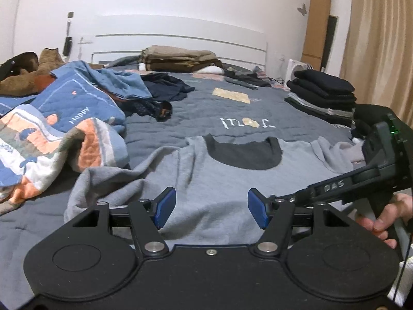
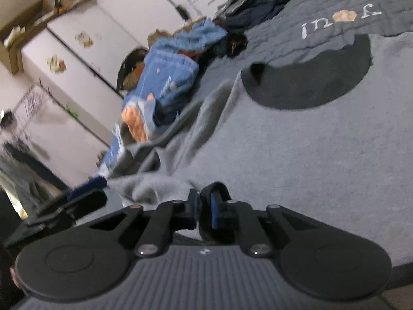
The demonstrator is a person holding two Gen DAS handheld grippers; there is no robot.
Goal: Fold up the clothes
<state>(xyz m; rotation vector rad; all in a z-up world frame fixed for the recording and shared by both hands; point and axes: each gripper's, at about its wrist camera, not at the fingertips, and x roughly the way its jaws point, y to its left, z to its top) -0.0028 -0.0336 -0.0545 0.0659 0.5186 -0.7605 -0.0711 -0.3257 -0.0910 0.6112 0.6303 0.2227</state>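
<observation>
- A grey sweatshirt [image 1: 222, 193] lies spread on the bed [image 1: 271, 108], its near part at the bed's near edge and its dark collar [image 1: 245, 155] towards the headboard [image 1: 180, 41]; its long axis runs from the near edge towards the head of the bed.
- One sleeve [image 1: 116, 180] trails rumpled towards the bed's left side, beside a crumpled blue and orange quilt [image 1: 64, 129].
- The left gripper [image 1: 211, 209] hangs over the sweatshirt's near part with its blue pads [image 1: 165, 209] wide apart and nothing between them.
- The right gripper [image 2: 205, 206] has its fingers pressed together on a dark fold of cloth at the sweatshirt's near edge; whether that fold is the hem cannot be told for sure.
- In the left wrist view a hand [image 1: 382, 219] holds the right gripper's handle at the bed's right side.
- The bed cover bears white stitched letters [image 1: 247, 123], seen upside down and not clearly legible.
- The quilt reads "Happy" [image 1: 80, 115].
- The right gripper's arm carries pale letters that look like "DAS" [image 1: 334, 186].
- A stack of folded dark clothes [image 1: 322, 95] sits by the bed's right edge.
- Folded tan clothes [image 1: 178, 58] rest at the head of the bed.
</observation>
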